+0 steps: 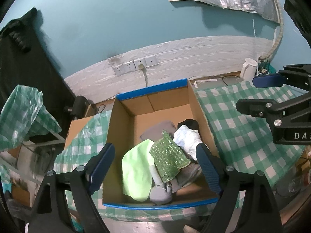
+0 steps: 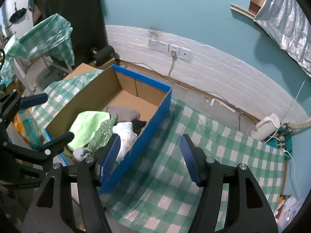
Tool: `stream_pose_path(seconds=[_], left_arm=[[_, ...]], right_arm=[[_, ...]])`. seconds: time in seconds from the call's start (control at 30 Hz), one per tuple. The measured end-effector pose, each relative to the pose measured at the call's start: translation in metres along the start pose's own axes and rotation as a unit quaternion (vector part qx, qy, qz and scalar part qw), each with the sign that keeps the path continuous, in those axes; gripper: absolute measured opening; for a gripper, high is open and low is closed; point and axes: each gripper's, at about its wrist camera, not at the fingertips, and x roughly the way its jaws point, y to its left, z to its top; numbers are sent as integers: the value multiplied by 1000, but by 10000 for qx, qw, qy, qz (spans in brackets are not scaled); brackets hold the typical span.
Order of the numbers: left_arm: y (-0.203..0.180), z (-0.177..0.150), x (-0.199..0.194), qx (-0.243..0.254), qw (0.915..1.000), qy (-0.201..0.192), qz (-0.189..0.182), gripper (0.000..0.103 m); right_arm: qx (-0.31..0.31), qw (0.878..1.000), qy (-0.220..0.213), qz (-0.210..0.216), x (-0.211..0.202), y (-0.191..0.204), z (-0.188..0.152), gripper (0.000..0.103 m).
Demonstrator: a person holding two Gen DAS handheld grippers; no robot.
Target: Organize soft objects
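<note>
I have both claws open and empty: left claw [image 1: 155, 167] above the box [image 1: 151, 91], right claw [image 2: 149, 153] over the counter [image 2: 223, 155]. Cloths [image 1: 136, 172] lie heaped inside; the sparkly green one [image 1: 169, 157] on top could slide off.

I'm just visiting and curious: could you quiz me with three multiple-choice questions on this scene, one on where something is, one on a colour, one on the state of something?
1. Where do the soft cloths lie?
A. inside the cardboard box
B. on the floor
C. on the wall shelf

2. What colour is the box's outer wall?
A. red
B. blue
C. yellow

3. How is the left gripper?
A. shut on a cloth
B. open and empty
C. out of sight

Answers: 1 A, the light green cloth and sparkly green cloth sit in the box. 2 B, the right wrist view shows a blue side. 3 B, its jaws stand apart above the pile, gripping nothing.
</note>
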Motion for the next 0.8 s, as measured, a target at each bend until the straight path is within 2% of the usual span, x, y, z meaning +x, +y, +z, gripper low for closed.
stream_pose_path(seconds=[0.53,0.8], left_arm=[[-16,9,-12,-70,9997,-21,-241,87],[-25,10,-9,-27,9999,49,-144,87]], right_arm=[[147,9997,-125,-123,-24,-17,-24,64],[205,9997,-105,-119,-24,-25,-28,64]])
